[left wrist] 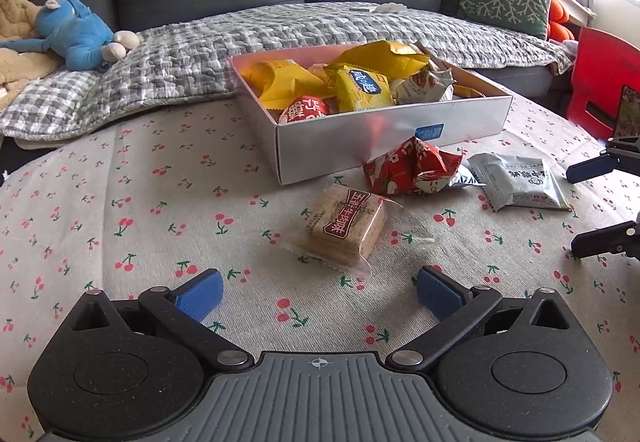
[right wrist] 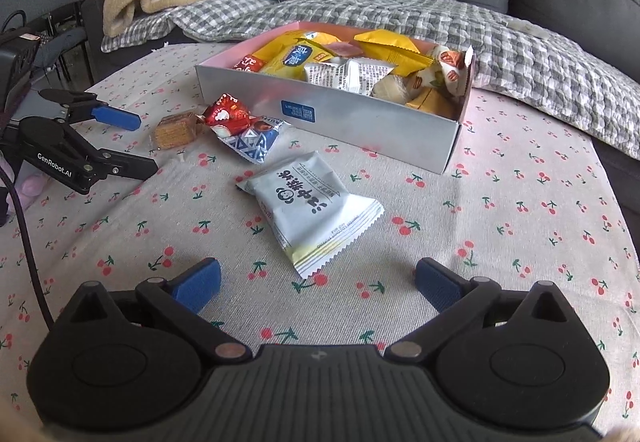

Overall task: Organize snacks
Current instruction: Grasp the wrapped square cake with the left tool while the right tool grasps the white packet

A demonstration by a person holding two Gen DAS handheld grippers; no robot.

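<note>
Left tongs (left wrist: 318, 294) tilted down, wide open, empty, before biscuit pack (left wrist: 344, 228); right tongs (right wrist: 318, 284) likewise, before grey packet (right wrist: 314, 208).

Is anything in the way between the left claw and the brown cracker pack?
Nothing visible is. The left claw is open, and only bare tablecloth lies between it and the brown cracker pack. The red snack bag sits beyond the pack, beside the box.
</note>
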